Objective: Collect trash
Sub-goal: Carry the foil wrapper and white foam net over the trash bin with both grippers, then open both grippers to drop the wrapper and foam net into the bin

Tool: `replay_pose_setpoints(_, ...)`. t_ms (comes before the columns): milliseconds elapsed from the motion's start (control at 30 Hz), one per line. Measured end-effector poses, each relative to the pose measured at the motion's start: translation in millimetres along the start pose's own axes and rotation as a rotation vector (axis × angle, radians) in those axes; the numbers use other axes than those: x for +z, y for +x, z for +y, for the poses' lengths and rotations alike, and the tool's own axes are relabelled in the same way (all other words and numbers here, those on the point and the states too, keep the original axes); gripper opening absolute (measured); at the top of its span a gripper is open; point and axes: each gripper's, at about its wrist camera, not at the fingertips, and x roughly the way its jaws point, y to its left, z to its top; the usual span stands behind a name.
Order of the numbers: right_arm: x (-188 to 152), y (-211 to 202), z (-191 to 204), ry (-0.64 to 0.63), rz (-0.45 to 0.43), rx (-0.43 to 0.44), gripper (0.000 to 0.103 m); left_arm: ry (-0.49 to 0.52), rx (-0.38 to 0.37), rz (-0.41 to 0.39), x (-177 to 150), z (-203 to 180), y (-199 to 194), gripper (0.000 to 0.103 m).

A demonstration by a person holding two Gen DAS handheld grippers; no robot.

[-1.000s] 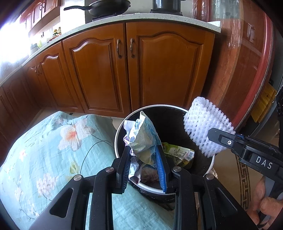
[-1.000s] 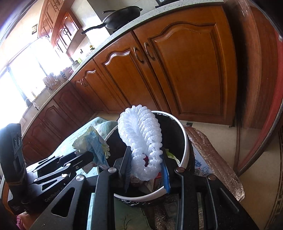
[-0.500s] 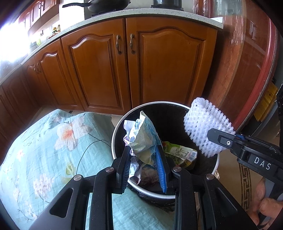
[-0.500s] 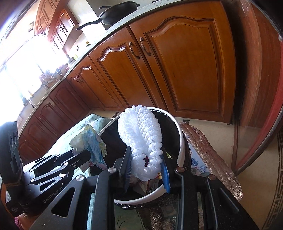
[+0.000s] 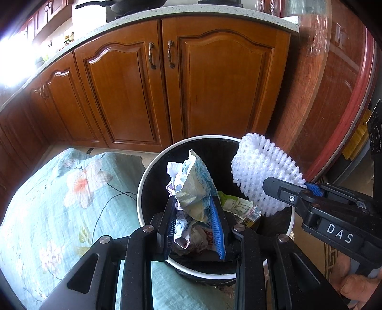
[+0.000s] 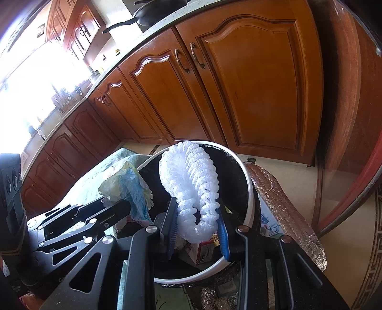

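Left gripper (image 5: 194, 214) is closed on a crumpled wrapper (image 5: 194, 188), a blue, white and yellowish bundle clamped between its blue-padded fingers (image 5: 217, 229). The wrapper is held directly above the open mouth of the trash bin (image 5: 152, 171), a round black container with a white rim. Right gripper (image 6: 198, 219) is closed on a white foam net (image 6: 191, 181), which curls upward from between the fingers and likewise hangs over the bin opening. In the left wrist view the right gripper enters from the right side, with the foam net (image 5: 262, 174) above the bin's right rim. In the right wrist view the left gripper (image 6: 119, 207) enters from the left side, carrying the wrapper (image 6: 126, 183) over the bin's left rim (image 6: 248, 190).

Inside the bin lie a green-and-white package (image 5: 236, 205) and other crumpled waste. A cushion (image 5: 59, 195) with a pale teal floral cover sits immediately left of the bin, touching it. Brown wooden cabinet doors (image 5: 214, 83) stand behind the bin, with a black pan (image 6: 155, 14) on the tabletop above them.
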Motion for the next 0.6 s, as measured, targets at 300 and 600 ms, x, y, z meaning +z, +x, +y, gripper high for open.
replay_pose_setpoints(300,5,2,1,0.003,0.009,-0.002,0.031,-0.021,-0.016,0.026,7,5,10,0.027)
replay_pose_setpoints(600,8,2,4,-0.003,0.004,-0.007,0.031,-0.016,-0.027,0.052,11,9,17,0.029)
